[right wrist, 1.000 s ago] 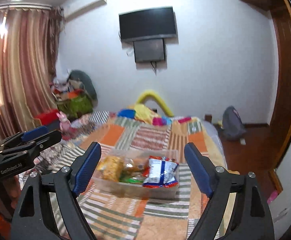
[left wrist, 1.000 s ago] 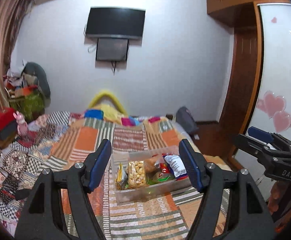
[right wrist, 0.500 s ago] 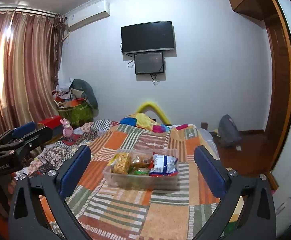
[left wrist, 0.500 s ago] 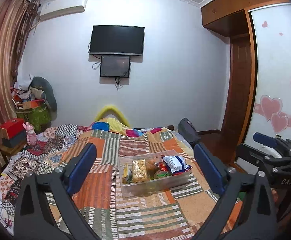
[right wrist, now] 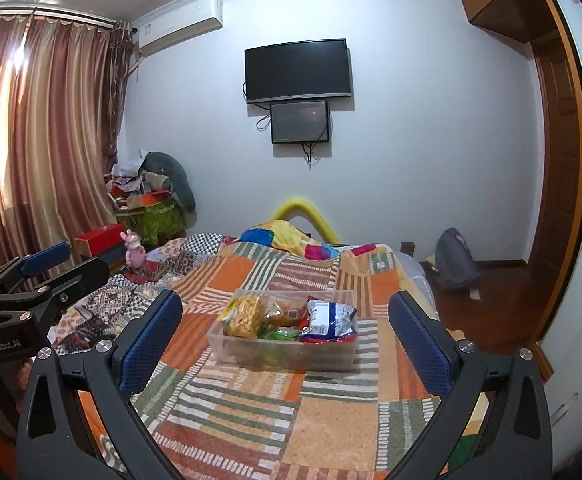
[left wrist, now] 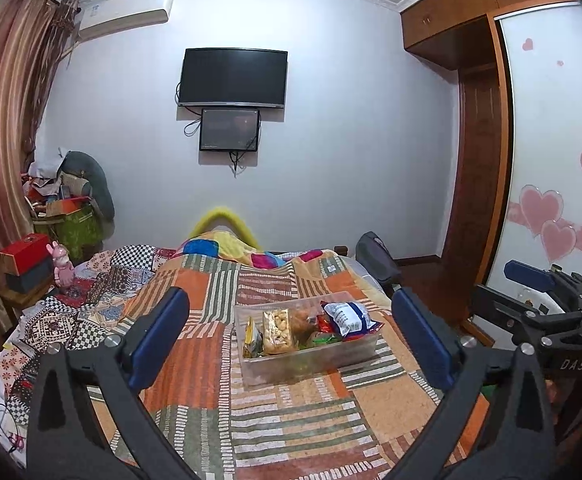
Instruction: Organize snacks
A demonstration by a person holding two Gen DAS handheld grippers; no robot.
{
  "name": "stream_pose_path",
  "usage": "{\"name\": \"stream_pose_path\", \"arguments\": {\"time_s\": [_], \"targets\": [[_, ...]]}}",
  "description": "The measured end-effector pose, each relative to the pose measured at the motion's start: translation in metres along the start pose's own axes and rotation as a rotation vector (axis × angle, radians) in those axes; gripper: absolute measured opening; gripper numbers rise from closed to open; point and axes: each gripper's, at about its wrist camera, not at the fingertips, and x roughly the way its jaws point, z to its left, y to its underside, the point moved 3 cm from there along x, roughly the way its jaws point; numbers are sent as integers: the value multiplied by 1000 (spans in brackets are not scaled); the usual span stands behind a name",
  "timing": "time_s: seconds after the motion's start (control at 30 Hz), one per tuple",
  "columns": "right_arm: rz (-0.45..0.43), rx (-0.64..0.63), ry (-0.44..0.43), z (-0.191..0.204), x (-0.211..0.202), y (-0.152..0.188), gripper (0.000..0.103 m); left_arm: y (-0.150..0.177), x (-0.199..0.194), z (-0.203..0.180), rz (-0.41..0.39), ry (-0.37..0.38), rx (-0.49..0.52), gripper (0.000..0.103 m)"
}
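Both tools have pulled back from the box and spread their blue pads wide.

From the left side, the left tool (left wrist: 289, 338) is wide open and holds nothing. The clear plastic snack box (left wrist: 309, 364) sits on the patchwork bed cover (left wrist: 291, 420), well ahead. It looks light and stiff; its side walls seem best to hold.

From the right side, the right tool (right wrist: 285, 340) is wide open too, and empty. The blue-and-white crinkly bag (right wrist: 329, 316) looks soft and slippery. Lower packets are hidden.
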Motion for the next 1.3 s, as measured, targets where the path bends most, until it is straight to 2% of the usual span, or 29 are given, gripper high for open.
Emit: {"name": "stream_pose_path", "arguments": {"time_s": [0.77,1.3], "targets": [[1,1,26,-1,-6,3,103,5,6,-8,21,29,21,103],[11,-5,31,-2,-7,4,103,4,3,-4,32,47,-5,103]]}}
